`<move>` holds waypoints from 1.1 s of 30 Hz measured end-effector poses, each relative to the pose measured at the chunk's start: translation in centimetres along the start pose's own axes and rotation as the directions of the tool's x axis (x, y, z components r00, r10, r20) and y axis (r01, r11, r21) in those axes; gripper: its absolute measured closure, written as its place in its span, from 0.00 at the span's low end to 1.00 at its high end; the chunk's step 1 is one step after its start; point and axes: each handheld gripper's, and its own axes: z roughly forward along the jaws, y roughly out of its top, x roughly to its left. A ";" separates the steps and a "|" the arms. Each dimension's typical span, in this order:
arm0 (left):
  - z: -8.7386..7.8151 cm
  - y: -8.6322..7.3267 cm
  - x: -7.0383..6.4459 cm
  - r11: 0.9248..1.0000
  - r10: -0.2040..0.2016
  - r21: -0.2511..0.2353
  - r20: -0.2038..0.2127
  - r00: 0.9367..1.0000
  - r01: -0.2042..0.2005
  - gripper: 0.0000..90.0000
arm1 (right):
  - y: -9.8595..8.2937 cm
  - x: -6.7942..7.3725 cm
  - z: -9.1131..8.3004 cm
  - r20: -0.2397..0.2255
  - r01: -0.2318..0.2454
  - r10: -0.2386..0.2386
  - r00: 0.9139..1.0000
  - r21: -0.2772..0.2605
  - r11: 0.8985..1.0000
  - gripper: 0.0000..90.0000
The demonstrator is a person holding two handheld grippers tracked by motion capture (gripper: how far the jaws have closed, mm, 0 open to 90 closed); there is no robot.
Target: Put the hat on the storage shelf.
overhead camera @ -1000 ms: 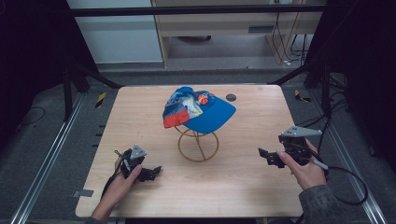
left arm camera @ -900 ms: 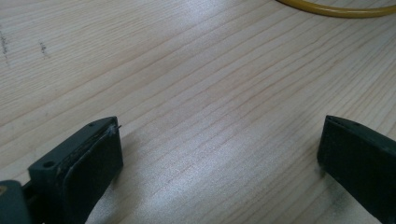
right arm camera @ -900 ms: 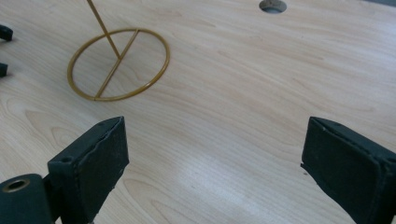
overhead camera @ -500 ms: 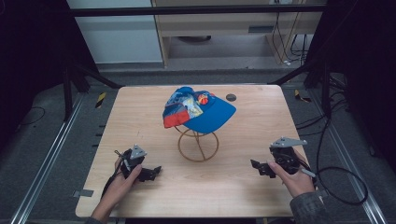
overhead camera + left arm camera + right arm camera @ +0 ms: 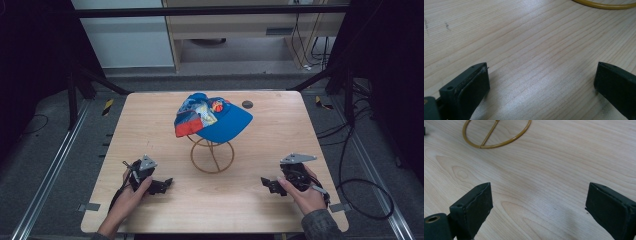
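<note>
A blue cap (image 5: 214, 117) with a colourful printed front rests on a gold wire stand (image 5: 211, 154) at the middle of the wooden table (image 5: 150, 120). My left gripper (image 5: 162, 185) lies low at the front left, open, with bare wood between its jaws (image 5: 541, 77). My right gripper (image 5: 269, 184) sits at the front right, open as well, pointing toward the stand. The stand's round base ring (image 5: 496, 135) appears beyond the right jaws, and a curve of the ring (image 5: 604, 3) shows at the top of the left gripper view.
A small dark disc (image 5: 247, 104) lies on the table behind the cap. Metal rails and cables run along the floor on both sides. A cable (image 5: 367, 200) trails from the right gripper off the table's right edge.
My right gripper has moved down and inward from the right edge to the table's front right. The left gripper and the cap have stayed in place.
</note>
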 end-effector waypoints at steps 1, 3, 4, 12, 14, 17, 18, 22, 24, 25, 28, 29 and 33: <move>0.0 0.0 0.0 1.000 0.000 0.000 0.000 1.000 0.000 0.00 | 0.0 0.1 0.2 0.001 0.002 -0.002 1.000 0.002 1.000 0.08; 0.0 0.0 0.0 1.000 0.000 0.000 0.000 1.000 0.000 0.00 | -0.1 0.3 0.7 -0.001 0.006 -0.006 1.000 -0.002 1.000 0.08; 0.0 0.0 0.0 1.000 0.000 0.000 0.000 1.000 0.000 0.00 | -0.1 0.3 0.9 -0.002 0.005 -0.005 1.000 -0.003 1.000 0.07; 0.0 0.0 0.0 1.000 0.000 0.000 0.000 1.000 0.000 0.00 | -0.2 1.2 3.0 0.007 -0.002 0.002 1.000 -0.013 1.000 0.08; 0.0 0.0 0.0 1.000 0.001 0.000 0.000 1.000 -0.001 0.00 | -0.3 1.3 3.4 0.016 0.007 -0.007 1.000 -0.009 1.000 0.08; 0.0 0.0 0.0 1.000 0.000 0.000 0.000 1.000 0.000 0.00 | -0.4 1.4 3.7 0.023 0.000 0.001 1.000 -0.014 1.000 0.08; 0.0 0.0 0.0 1.000 0.000 0.000 0.000 1.000 0.000 0.00 | -0.5 1.5 3.9 0.026 -0.006 0.006 1.000 -0.014 1.000 0.08; 0.0 0.0 0.0 1.000 0.000 0.000 0.000 1.000 0.000 0.00 | -0.8 1.4 4.3 0.042 -0.011 0.012 0.999 -0.009 1.000 0.09; 0.0 0.0 0.0 1.000 0.001 0.000 0.000 1.000 -0.001 0.00 | -1.1 1.4 4.6 0.044 -0.023 0.023 0.999 -0.002 1.000 0.09; 0.0 0.0 0.0 1.000 0.000 0.000 0.000 1.000 0.000 0.00 | -1.2 1.4 4.8 0.047 -0.023 0.023 0.999 0.000 1.000 0.09; 0.0 0.0 0.0 1.000 0.000 0.000 0.000 1.000 0.000 0.00 | -1.5 1.6 5.1 0.070 -0.015 0.016 0.997 -0.007 1.000 0.08; 0.0 0.0 0.0 1.000 0.000 0.000 0.000 1.000 0.000 0.00 | -1.5 1.6 5.1 0.073 -0.015 0.016 0.997 -0.012 1.000 0.08; 0.0 0.0 0.0 1.000 0.001 0.000 0.000 1.000 -0.001 0.00 | -1.6 2.1 5.5 0.124 0.040 -0.039 0.992 -0.007 0.999 0.06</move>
